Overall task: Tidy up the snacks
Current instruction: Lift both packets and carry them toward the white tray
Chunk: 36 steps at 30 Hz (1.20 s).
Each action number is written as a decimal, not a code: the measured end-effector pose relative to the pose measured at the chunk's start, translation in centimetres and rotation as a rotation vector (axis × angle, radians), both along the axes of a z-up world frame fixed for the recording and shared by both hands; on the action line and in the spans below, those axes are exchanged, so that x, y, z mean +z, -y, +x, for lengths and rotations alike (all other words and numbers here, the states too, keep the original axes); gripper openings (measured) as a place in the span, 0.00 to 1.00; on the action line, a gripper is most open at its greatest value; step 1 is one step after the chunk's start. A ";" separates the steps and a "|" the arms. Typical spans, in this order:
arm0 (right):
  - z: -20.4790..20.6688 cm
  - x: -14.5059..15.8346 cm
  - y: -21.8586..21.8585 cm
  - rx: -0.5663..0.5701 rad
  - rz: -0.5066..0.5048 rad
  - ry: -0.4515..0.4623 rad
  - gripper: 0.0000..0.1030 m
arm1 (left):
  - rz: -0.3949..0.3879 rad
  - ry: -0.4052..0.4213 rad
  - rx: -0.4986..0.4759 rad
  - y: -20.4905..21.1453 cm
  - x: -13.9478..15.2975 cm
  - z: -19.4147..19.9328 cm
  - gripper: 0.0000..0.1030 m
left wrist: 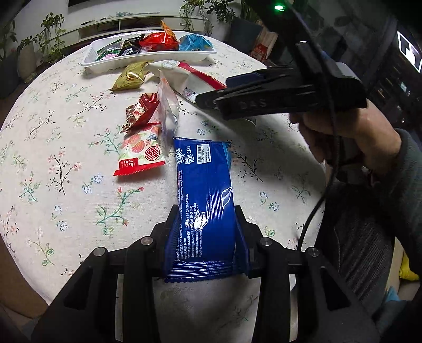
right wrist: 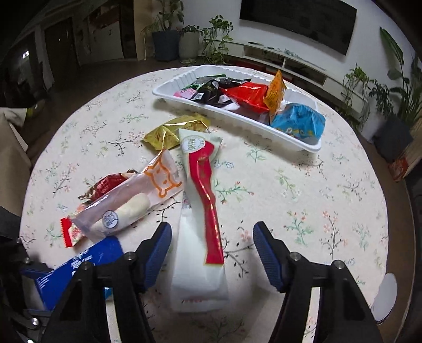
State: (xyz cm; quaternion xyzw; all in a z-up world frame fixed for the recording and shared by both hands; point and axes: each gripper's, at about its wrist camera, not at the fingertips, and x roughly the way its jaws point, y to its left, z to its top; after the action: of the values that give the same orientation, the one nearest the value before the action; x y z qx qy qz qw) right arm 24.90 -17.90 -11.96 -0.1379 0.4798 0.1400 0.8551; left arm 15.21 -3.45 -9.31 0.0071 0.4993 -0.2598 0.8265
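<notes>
A round tabletop under a cream cloth sprigged with small flowers fills both views. Beyond it stand potted plants, a low white shelf unit along the wall and a dark screen above it.

At the far side a white tray holds black, red, orange and light-blue snack packs. Near the tray on the cloth lie a gold packet, a clear sleeve with an orange cat outline and a red-edged floral packet.

The left claw is clamped on a glossy blue wrapper, which reads "MINI ROLL CAKE" beside a barcode and small white address print; it juts out over the near cloth.

The right claw stands open, with a long white packet with a red stripe lying between its blue-padded fingers, the pads not pressing it. The packet's round label is too blurred to read.
</notes>
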 end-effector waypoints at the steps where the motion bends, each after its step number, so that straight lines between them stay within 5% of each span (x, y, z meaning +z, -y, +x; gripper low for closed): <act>1: 0.2 -0.1 -0.1 0.000 -0.006 0.000 0.65 | -0.004 0.000 0.002 -0.1 0.0 0.0 0.35; 14: 3.1 -1.6 -1.2 0.008 0.010 0.003 0.59 | -0.039 0.001 0.005 -0.5 -0.1 0.3 0.35; 17: 3.5 -1.7 -0.7 -0.010 0.050 -0.019 0.48 | -0.046 0.004 0.007 -0.6 0.0 0.2 0.35; 19: 3.5 -1.6 -0.6 -0.017 0.065 -0.026 0.29 | -0.055 0.005 0.011 -0.6 0.0 0.2 0.34; 27: 2.5 -1.1 0.2 -0.053 0.140 -0.052 0.26 | -0.077 0.008 0.023 -1.1 0.2 0.2 0.33; 36: -0.2 1.4 2.4 -0.128 0.207 0.046 0.25 | -0.093 0.030 0.041 -1.7 1.0 -1.0 0.32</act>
State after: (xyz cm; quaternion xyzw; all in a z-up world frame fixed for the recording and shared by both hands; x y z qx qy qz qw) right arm 24.67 -20.29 -10.52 -0.0209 0.4510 0.1307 0.8827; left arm 14.20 -1.76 -8.34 -0.0376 0.4741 -0.2655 0.8387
